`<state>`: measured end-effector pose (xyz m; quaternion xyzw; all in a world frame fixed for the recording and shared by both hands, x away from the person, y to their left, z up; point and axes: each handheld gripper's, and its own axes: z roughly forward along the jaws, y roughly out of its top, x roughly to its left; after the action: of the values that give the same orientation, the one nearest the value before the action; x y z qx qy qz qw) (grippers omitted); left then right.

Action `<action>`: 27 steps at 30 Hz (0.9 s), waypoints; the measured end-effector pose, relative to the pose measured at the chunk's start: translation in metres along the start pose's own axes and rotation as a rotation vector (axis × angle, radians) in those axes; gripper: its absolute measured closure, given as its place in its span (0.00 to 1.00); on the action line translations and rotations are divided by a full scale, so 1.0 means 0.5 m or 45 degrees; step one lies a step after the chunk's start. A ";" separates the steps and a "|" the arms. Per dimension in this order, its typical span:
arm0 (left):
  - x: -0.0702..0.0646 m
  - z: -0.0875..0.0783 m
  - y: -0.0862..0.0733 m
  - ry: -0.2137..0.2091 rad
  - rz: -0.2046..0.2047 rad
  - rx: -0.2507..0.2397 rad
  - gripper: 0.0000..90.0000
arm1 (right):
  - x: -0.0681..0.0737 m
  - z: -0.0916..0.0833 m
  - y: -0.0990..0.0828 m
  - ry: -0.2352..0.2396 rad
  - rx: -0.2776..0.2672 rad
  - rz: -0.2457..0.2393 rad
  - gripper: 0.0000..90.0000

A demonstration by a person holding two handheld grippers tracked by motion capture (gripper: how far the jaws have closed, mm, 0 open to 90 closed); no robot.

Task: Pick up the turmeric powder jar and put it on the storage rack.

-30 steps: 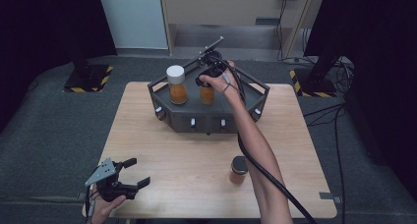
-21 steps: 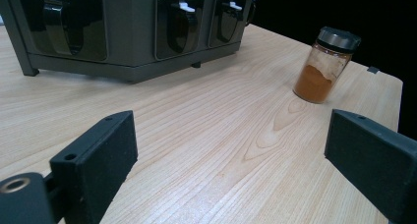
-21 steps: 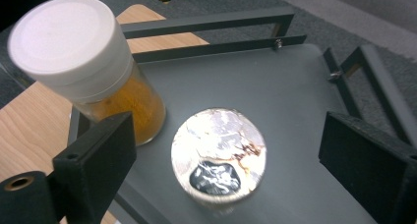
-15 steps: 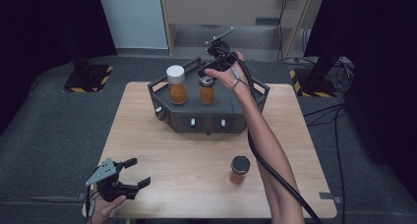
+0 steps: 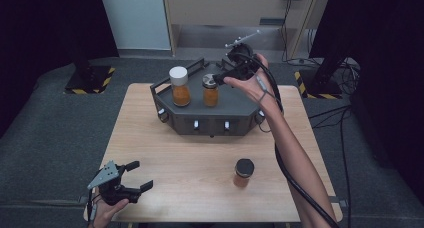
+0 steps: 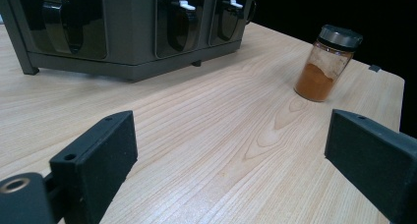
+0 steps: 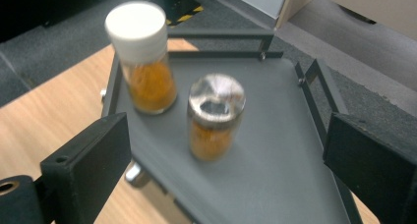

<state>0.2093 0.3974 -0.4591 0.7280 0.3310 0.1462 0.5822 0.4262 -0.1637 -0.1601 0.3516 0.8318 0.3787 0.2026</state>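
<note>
A dark grey rack (image 5: 235, 113) stands at the table's far side. On its top are a white-lidded jar (image 5: 179, 85) and a silver-lidded jar (image 5: 210, 89), both with orange powder. My right gripper (image 5: 222, 79) hovers just right of the silver-lidded jar, clear of it. Its jaws have just been opening and nothing is between them. In the right gripper view (image 7: 231, 160) the silver-lidded jar (image 7: 215, 116) and the white-lidded jar (image 7: 142, 57) stand farther off on the rack (image 7: 290, 150). My left gripper (image 5: 132, 175) rests open at the near left corner. A black-lidded jar (image 5: 243, 172) stands near right.
The left gripper view (image 6: 231, 155) looks low across the wooden table (image 6: 206, 135) to the rack's front (image 6: 123, 32) and the black-lidded jar (image 6: 327, 62). Raised rails edge the rack's top (image 5: 200, 63). Dark floor and cables surround the table.
My right gripper has let go of the silver-lidded jar and drawn back up and to the right, its jaws spreading. The jar stays on the rack. The left gripper has not moved.
</note>
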 end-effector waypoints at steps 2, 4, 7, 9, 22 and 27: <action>0.000 0.001 0.000 0.000 0.000 0.001 0.05 | 0.005 -0.010 -0.017 -0.013 -0.003 0.002 0.04; 0.000 0.001 0.000 0.001 0.000 0.003 0.05 | 0.005 -0.022 -0.034 -0.015 -0.014 0.011 0.04; -0.001 0.001 0.000 0.002 0.002 0.002 0.05 | 0.004 -0.044 -0.062 -0.017 -0.043 0.012 0.06; -0.001 0.000 0.000 0.004 0.001 0.002 0.05 | 0.003 -0.058 -0.081 -0.021 -0.063 0.015 0.06; -0.002 0.000 0.001 0.009 0.003 0.006 0.05 | -0.010 -0.149 -0.242 -0.016 -0.192 0.054 0.05; -0.003 0.001 0.002 0.014 0.005 0.009 0.05 | -0.011 -0.182 -0.309 -0.023 -0.230 0.058 0.05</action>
<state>0.2085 0.3959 -0.4581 0.7298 0.3333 0.1501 0.5777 0.3083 -0.2840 -0.2216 0.3541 0.7843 0.4534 0.2324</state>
